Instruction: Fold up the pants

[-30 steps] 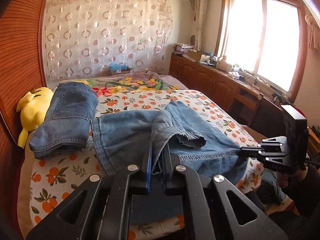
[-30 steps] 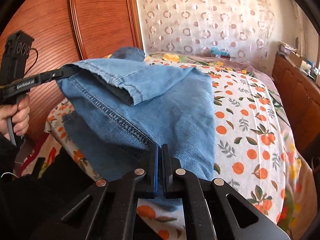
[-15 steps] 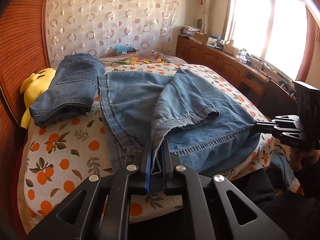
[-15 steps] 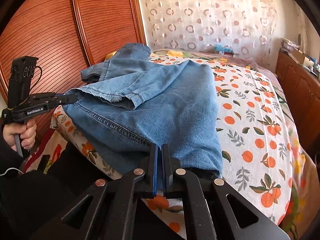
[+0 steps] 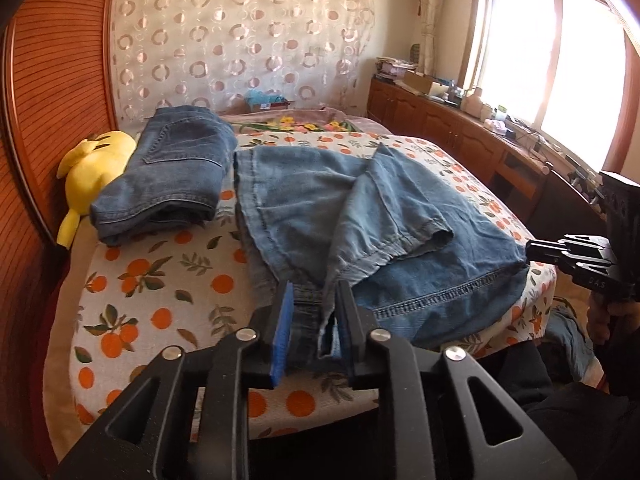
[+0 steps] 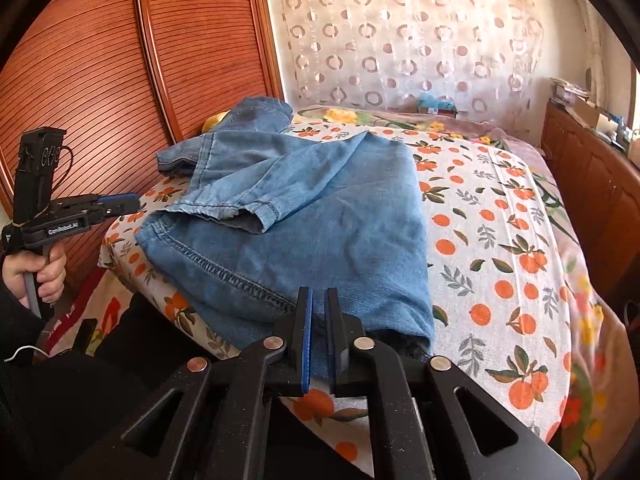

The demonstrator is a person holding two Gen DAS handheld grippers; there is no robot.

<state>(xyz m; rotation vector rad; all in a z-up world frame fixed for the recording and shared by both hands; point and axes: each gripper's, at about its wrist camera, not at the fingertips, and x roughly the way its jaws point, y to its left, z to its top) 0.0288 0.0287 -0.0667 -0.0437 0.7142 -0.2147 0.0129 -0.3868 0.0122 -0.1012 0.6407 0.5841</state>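
Denim at the bed's near edge, both my claws on it.

My left gripper [image 5: 310, 320] has just been opening, its jaws now parted with the waistband loose between them; my right gripper [image 6: 318, 332] stays narrow on the fold's edge. The light jeans [image 5: 360, 216] lie folded across the orange-print bedsheet [image 5: 160, 288], overhanging slightly; bare sheet spreads to the right. Two pairs here: one darker folded pair [image 5: 172, 176] beside one yellow plush toy [image 5: 92, 164].
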